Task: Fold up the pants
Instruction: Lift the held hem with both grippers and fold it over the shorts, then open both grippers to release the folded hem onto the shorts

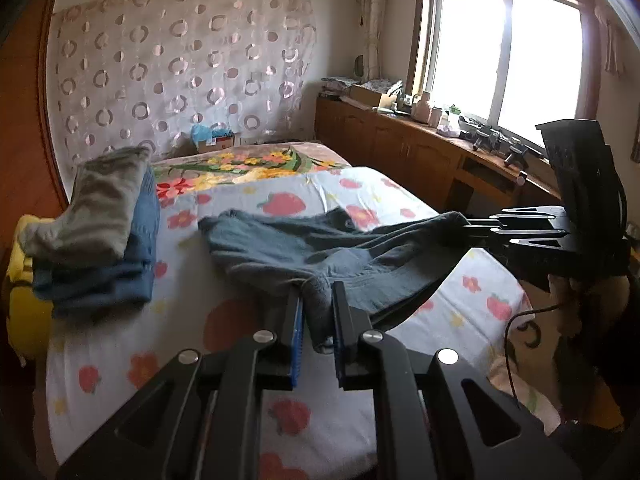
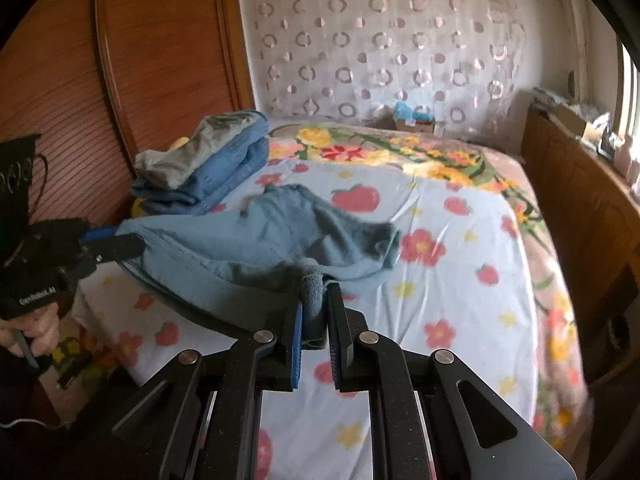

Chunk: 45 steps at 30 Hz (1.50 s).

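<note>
A pair of blue-grey pants (image 1: 304, 244) is stretched between both grippers, its far part draped on the flowered bed sheet (image 1: 280, 184). My left gripper (image 1: 316, 292) is shut on one corner of the waist edge, cloth bunched between its pads. In that view my right gripper (image 1: 466, 226) comes in from the right, shut on the other corner. From the right wrist view, the right gripper (image 2: 316, 288) pinches a fold of the pants (image 2: 280, 236), and the left gripper (image 2: 138, 242) holds the cloth at the left, with a hand (image 2: 36, 332) below it.
A stack of folded clothes (image 1: 108, 232) (image 2: 208, 164) lies at the bed's left side, by the wooden wardrobe (image 2: 120, 80). A low wooden cabinet (image 1: 400, 144) with clutter runs under the window (image 1: 500, 60) on the right. A small box (image 2: 414, 118) sits at the bed's head.
</note>
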Tool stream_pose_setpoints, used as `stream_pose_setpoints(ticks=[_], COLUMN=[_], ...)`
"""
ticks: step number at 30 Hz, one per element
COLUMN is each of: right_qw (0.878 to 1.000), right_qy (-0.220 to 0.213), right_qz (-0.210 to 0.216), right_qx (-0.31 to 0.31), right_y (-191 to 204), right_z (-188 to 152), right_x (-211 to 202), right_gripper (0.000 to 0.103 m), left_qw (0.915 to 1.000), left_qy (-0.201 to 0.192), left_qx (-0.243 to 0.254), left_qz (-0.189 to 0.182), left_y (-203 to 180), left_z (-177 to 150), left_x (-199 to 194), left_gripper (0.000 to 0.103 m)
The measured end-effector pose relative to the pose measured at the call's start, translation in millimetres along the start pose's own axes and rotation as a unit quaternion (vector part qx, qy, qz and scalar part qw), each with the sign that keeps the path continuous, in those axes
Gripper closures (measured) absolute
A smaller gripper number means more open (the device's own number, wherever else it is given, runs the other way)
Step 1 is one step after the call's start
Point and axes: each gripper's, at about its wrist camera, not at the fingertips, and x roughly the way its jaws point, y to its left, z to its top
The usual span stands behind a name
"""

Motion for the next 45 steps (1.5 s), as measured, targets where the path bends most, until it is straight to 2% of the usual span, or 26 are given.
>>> stream_pose_setpoints(ticks=[8, 17, 26, 29, 31, 36, 39, 45], right_qw=[1.000, 0.999, 0.997, 0.997, 0.997, 0.997, 0.998, 0.999], right_qy=[0.016, 0.027, 0.058, 0.068, 0.067, 0.055, 0.042, 0.013], right_qz=[0.014, 0.020, 0.027, 0.027, 0.022, 0.022, 0.016, -0.001], right_qx=[0.016, 0.024, 0.035, 0.038, 0.039, 0.051, 0.051, 0.043], right_y=[5, 9, 12, 11, 11, 2, -3, -22], right_z=[-37, -61, -88, -95, -98, -99, -93, -67], right_x=[0, 2, 18, 22, 22, 12, 3, -4], right_gripper=[0.095, 0.095, 0.094, 0.090, 0.083, 0.079, 0.078, 0.077], left_qw=[0.9997, 0.9993, 0.9969, 0.9964, 0.9962, 0.9976, 0.9987, 0.9991], left_qy=[0.020, 0.031, 0.067, 0.072, 0.075, 0.059, 0.036, 0.014], left_qx=[-0.012, -0.018, -0.039, -0.044, -0.043, -0.031, -0.030, -0.026], left_qz=[-0.009, -0.011, -0.011, -0.004, 0.000, 0.017, 0.018, 0.030], left_y=[-5, -7, -1, 0, 1, -1, 1, 9], left_z=[-25, -47, -79, -82, -82, -76, -67, -44], left_x=[1, 0, 16, 18, 19, 9, -3, 3], left_gripper=[0.092, 0.092, 0.092, 0.089, 0.087, 0.080, 0.069, 0.068])
